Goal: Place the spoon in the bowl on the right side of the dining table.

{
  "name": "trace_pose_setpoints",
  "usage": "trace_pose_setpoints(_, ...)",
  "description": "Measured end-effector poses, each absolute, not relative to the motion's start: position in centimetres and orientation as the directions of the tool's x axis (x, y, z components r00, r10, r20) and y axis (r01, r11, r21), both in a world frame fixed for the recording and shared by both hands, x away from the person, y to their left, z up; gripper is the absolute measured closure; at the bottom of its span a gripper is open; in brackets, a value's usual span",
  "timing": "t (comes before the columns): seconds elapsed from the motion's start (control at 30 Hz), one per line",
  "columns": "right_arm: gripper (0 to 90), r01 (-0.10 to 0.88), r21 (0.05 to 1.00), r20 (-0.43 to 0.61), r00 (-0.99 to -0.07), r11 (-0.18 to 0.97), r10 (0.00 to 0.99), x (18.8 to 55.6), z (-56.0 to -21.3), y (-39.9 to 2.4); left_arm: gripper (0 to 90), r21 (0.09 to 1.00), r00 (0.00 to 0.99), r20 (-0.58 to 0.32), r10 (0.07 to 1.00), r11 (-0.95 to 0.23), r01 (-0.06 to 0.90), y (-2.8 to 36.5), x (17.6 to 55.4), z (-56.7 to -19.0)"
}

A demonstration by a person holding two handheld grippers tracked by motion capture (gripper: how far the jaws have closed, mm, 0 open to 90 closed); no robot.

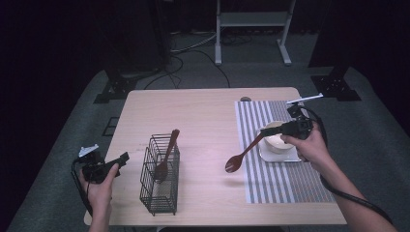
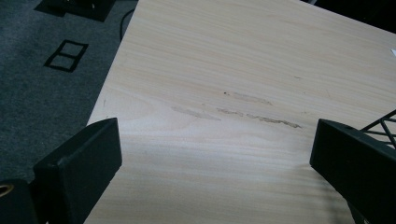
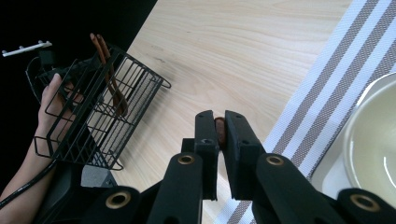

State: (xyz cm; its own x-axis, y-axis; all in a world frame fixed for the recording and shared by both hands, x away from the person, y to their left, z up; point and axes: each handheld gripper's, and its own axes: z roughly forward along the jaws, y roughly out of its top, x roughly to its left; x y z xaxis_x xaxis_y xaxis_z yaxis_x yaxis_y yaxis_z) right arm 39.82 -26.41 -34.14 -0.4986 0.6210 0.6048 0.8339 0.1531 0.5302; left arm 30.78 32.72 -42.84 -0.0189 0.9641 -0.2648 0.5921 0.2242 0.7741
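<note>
Holding a brown wooden spoon [image 1: 243, 153] by the end of its handle, my right gripper [image 1: 265, 131] has its jaws clenched tight on it; in the right gripper view a sliver of that handle [image 3: 219, 131] shows pinched between the two black pads. From the high view the spoon slants down and to the left, its bowl hanging in the air just off the left edge of the striped placemat [image 1: 278, 183], with a faint shadow on the wood beneath it. Right behind my right hand [image 1: 309, 145] sits a cream bowl [image 1: 276, 141] on a small white square plate [image 1: 290, 158], both on the mat. Over on the left half of the light wooden table [image 1: 203, 111] stands a black wire cutlery basket [image 1: 160, 180], and a second brown spoon [image 1: 167, 155] leans upright inside it, handle poking above the rim. My left gripper [image 1: 124, 158] rests at the table's left edge, just beside the basket, its jaws spread wide and released with only bare tabletop [image 2: 219, 140] between them; a corner of the basket's wire [image 2: 384, 125] peeks in beside one jaw.
</note>
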Motion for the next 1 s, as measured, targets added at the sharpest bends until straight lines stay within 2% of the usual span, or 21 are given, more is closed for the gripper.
trace_pose_setpoints(1.0,83.7,0.839,0.536,0.606,-0.461,0.096,0.648,39.9,-33.9,-29.4,1.2,0.772,-0.018,-0.262,0.965,0.221,0.596,32.7,30.8,-42.9)
